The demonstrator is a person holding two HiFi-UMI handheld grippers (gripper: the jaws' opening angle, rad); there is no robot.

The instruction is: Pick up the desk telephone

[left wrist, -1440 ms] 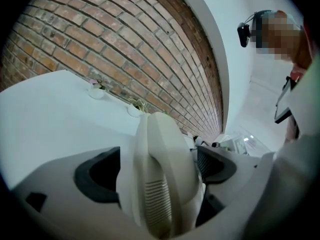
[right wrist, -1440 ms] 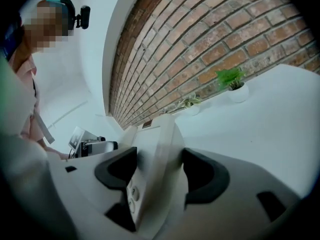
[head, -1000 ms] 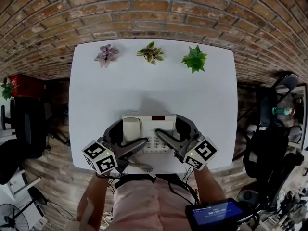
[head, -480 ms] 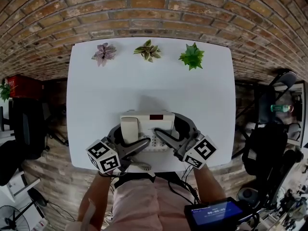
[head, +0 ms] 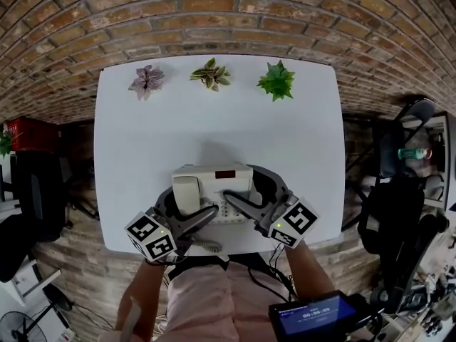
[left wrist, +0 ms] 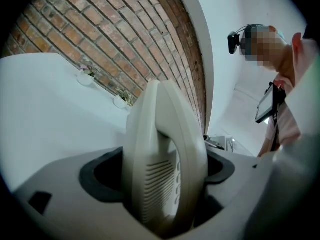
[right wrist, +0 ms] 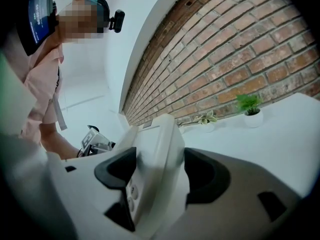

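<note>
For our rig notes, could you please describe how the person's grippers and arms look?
The left gripper and right gripper are grey, with curved jaws and black pads; each carries a white cube with black square markers. Black cables trail behind; the top is pink, forearms unsleeved. The left jaws have just been closing around the telephone.

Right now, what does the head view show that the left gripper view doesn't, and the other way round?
Only the head view: the green plant, a black chair, and all of the white table. Only the left gripper view: the camera on the person's head, and slots in the desk telephone. Both: the telephone, part of the table, the brick wall, and the left gripper, whose jaws have just been closing and now clamp the telephone.
</note>
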